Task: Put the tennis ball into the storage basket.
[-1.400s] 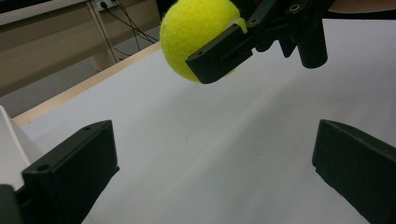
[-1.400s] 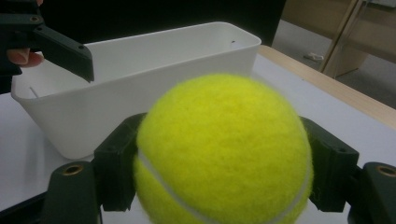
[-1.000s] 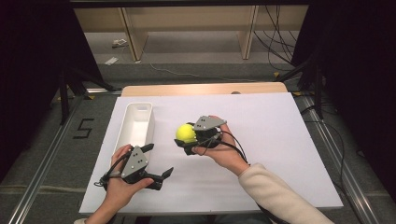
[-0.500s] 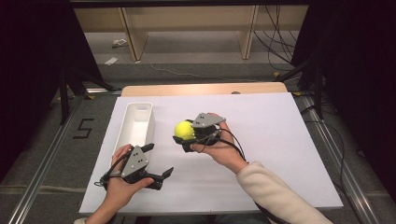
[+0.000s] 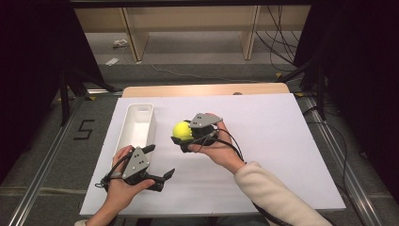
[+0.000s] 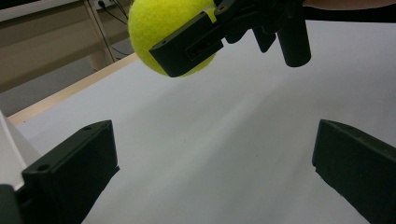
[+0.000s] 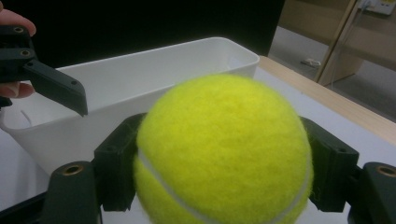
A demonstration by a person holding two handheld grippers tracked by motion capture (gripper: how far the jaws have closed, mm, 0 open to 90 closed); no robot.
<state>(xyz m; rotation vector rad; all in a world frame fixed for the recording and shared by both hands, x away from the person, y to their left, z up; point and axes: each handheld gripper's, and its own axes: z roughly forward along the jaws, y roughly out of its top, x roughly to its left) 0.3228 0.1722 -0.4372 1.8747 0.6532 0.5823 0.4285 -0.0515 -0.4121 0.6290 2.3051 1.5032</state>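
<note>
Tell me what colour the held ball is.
Yellow-green tennis ball, clearest in the right gripper view.

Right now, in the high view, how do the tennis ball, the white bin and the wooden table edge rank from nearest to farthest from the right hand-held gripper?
1. The tennis ball, clamped in the right hand-held gripper.
2. The white bin, to its left on the white board.
3. The wooden table edge, beyond it at the far side.

A white worktop sheet [image 5: 282,155] covers the table; a bare wooden strip [image 5: 207,89] shows along its far edge; a white oblong bin [image 5: 123,128] stands empty, lengthwise near the left edge, toward the far-left corner; a black "5" [image 5: 84,129] marks the floor beyond that edge; cables [image 5: 277,37] trail beyond the far-right corner.
</note>
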